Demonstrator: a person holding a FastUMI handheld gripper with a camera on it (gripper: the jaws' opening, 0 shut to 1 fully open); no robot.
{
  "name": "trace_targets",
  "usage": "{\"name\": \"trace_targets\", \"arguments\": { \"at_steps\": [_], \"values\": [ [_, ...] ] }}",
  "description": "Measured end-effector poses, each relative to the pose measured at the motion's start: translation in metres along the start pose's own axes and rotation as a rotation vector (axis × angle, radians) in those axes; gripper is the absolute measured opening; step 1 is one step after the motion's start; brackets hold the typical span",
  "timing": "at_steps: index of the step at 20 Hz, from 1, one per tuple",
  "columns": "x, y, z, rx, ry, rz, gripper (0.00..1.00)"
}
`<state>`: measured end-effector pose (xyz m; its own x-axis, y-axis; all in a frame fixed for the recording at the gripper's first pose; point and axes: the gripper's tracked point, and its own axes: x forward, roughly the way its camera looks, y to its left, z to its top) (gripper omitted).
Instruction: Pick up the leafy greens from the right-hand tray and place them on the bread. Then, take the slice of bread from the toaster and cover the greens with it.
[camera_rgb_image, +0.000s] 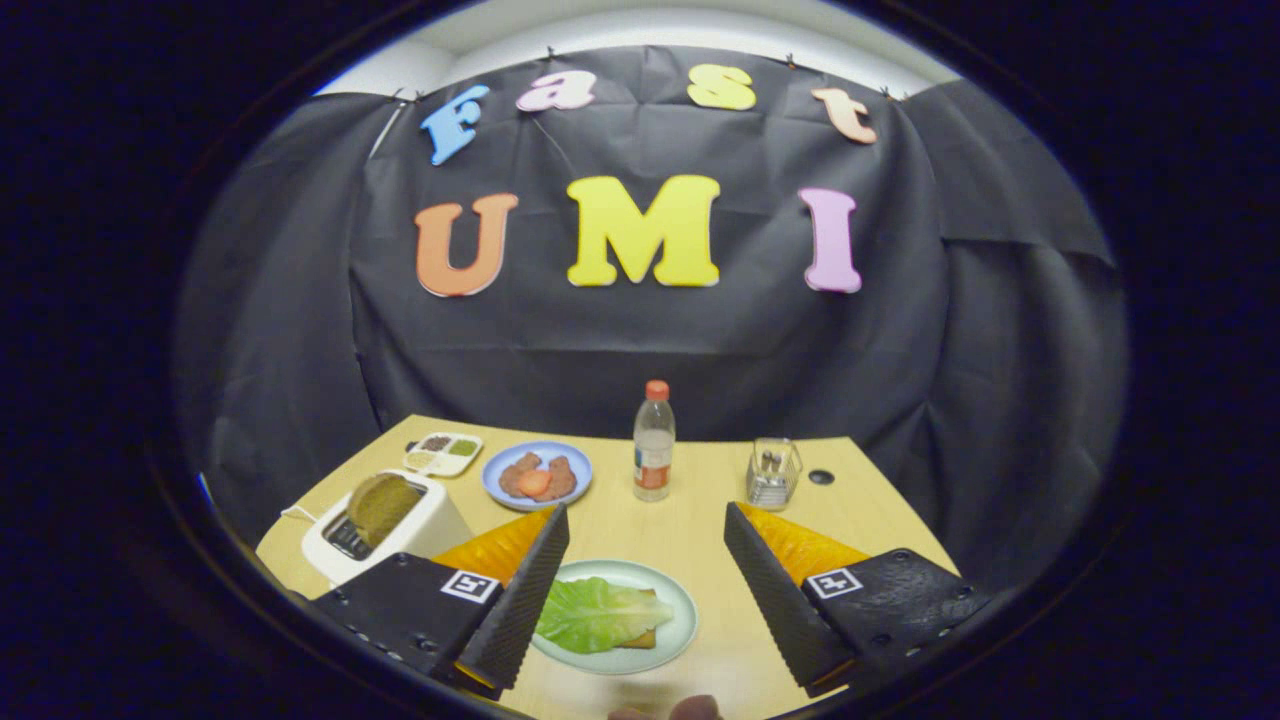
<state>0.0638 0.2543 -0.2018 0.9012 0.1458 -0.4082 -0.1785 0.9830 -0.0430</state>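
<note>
Already the greens (590, 613) lie on the bread (645, 632), which sits on the near plate (680, 600) between the fingers of the gripper (645, 590). Claw released: jaws spread wide, nothing held, plate framed in the gap. First half of the task looks done.

Left to do: the cover slice. That slice (382, 503) stands upright in the toaster (430, 525), left of the plate and beside the left finger, untouched.

Farther off: a blue plate (580, 480) with reddish food, a small sauce tray (443, 453) at far left, a bottle (654, 450) at centre, a wire holder (772, 472) to the right. I cannot pick out the right-hand tray. Table (690, 530) otherwise bare near the jaws.
</note>
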Motion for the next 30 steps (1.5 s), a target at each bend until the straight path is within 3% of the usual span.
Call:
{"name": "trace_targets", "arguments": {
  "at_steps": [5, 13, 25, 28, 30],
  "values": [
    [-0.026, 0.071, 0.039, -0.021, -0.078, 0.095, 0.96],
    [-0.018, 0.175, 0.021, 0.043, -0.02, 0.181, 0.95],
    [0.055, 0.236, -0.056, 0.053, 0.162, 0.12, 0.94],
    [0.07, 0.242, -0.072, 0.023, 0.211, 0.107, 0.75],
    [0.076, 0.241, -0.079, 0.026, 0.241, 0.089, 0.57]
  ]
}}
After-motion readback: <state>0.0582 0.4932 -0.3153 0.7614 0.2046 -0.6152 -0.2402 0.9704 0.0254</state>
